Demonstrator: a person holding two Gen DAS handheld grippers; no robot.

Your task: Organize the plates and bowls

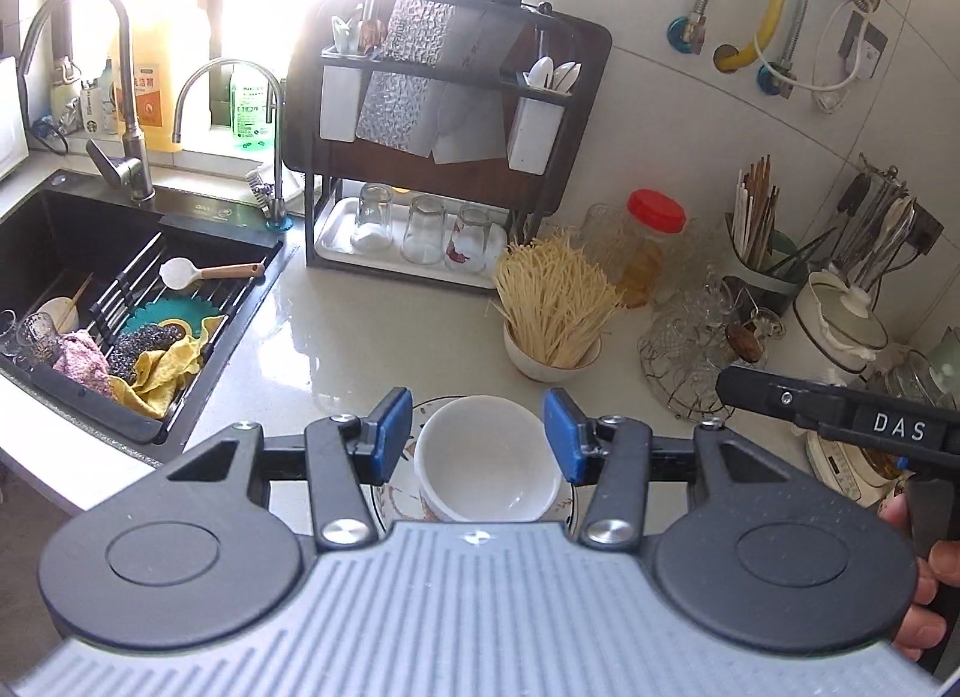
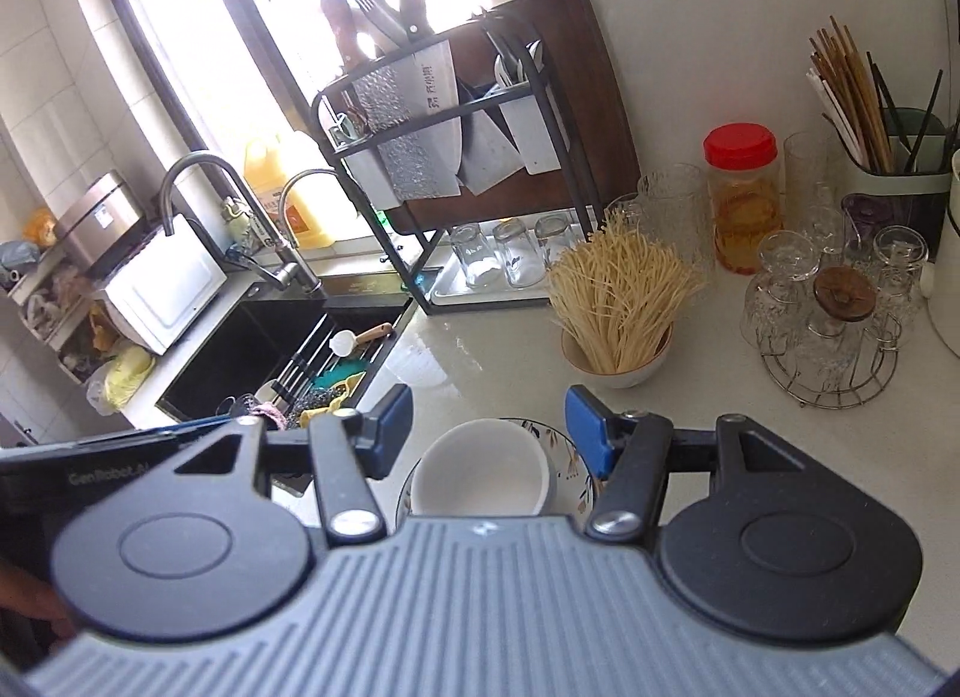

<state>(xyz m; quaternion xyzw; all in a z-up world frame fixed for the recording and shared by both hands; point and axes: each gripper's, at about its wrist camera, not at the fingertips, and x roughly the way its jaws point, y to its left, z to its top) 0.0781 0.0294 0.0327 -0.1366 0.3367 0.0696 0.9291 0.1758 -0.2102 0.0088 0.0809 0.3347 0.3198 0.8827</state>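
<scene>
Btwn left gripper (image 1: 478,436) pads: white bowl (image 1: 487,457) on plate (image 1: 399,502); both grippers wide open, empty.

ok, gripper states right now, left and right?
Left gripper: open, empty, above the white bowl on the plate.
Right gripper: open, empty, above the same bowl.

Bowl (image 1: 487,457) on plate (image 1: 396,502), on counter (image 1: 360,337). Behind, right: noodle bowl (image 1: 552,358); beyond it, rack (image 1: 420,157) over tray of glasses (image 1: 420,229). Left: sink (image 1: 90,253). Far right: wire glass stand (image 1: 690,373).
</scene>
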